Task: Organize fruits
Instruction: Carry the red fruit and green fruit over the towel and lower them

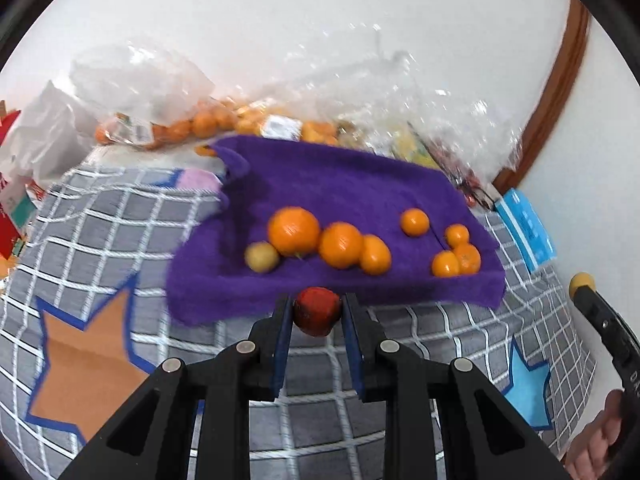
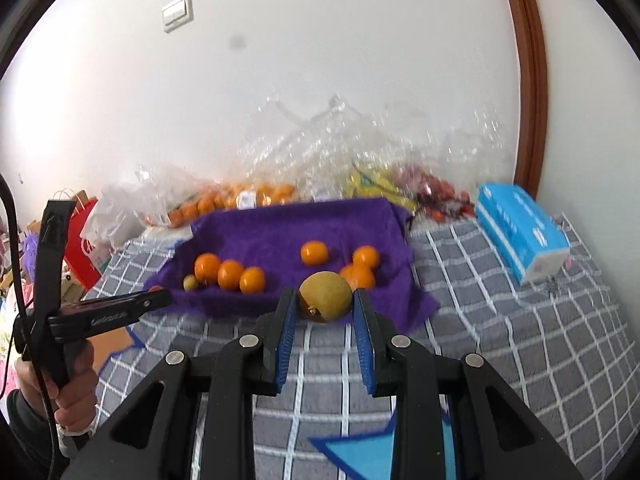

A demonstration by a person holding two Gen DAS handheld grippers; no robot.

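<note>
A purple towel point(image 1: 340, 184) point(image 2: 280, 232) lies on the checked bedcover, with several oranges point(image 1: 294, 231) point(image 2: 230, 275) and a small yellow-green fruit point(image 1: 261, 256) point(image 2: 190, 282) on it. My left gripper point(image 1: 316, 312) is shut on a small red apple point(image 1: 317, 310), held above the towel's near edge. My right gripper point(image 2: 325, 300) is shut on a yellow-brown pear point(image 2: 325, 297), also raised over the towel's near edge. The pear's tip point(image 1: 581, 281) shows at the right of the left wrist view. The left gripper point(image 2: 158, 294) appears from the side in the right wrist view.
Clear plastic bags of oranges point(image 1: 200, 124) point(image 2: 240, 196) and other fruit sit against the wall behind the towel. A blue tissue box point(image 2: 524, 232) point(image 1: 528, 228) lies at the right. Red bags and boxes point(image 2: 82, 248) stand at the left. The checked bedcover point(image 2: 500, 340) spreads in front.
</note>
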